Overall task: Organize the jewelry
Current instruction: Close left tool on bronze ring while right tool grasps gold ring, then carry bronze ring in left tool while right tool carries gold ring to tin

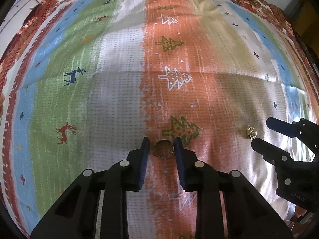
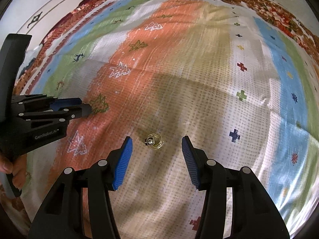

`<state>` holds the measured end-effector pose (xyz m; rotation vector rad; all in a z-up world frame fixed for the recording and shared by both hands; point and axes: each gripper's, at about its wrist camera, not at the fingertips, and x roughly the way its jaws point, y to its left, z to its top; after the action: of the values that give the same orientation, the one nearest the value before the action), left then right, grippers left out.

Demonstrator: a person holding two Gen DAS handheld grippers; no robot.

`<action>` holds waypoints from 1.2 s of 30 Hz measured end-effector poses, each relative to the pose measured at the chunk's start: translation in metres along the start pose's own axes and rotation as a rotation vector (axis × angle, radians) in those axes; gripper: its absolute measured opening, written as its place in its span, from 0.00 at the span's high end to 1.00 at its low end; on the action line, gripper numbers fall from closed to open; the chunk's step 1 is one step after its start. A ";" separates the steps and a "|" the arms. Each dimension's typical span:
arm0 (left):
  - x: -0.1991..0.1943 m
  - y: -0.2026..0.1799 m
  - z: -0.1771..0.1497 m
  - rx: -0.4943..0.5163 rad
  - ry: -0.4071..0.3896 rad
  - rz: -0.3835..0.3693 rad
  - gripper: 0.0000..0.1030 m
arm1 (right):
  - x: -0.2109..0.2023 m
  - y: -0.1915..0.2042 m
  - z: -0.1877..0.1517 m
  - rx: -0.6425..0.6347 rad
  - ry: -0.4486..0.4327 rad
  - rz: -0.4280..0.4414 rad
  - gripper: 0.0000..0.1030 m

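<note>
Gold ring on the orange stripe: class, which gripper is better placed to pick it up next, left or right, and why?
Left. The left gripper already straddles the ring, its pads close on either side. The right gripper stands open over a different, ornate gold piece on the white cloth.

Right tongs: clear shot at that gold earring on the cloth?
Probably yes. The right tongs stand open with the earring lying just ahead between the tips, and only bare cloth around it.
</note>
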<state>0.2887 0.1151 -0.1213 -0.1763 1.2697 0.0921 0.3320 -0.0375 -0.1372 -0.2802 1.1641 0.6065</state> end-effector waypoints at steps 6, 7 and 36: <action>0.001 0.001 0.000 0.006 0.000 -0.001 0.81 | 0.008 0.003 0.003 -0.007 0.008 0.000 0.50; 0.001 0.001 0.000 0.005 0.000 -0.002 0.81 | 0.009 0.003 0.003 -0.008 0.010 -0.001 0.50; 0.001 0.000 0.000 0.017 0.002 0.006 0.80 | 0.013 -0.003 0.002 0.018 0.019 -0.017 0.83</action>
<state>0.2892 0.1148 -0.1218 -0.1586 1.2724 0.0863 0.3391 -0.0353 -0.1490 -0.2805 1.1837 0.5792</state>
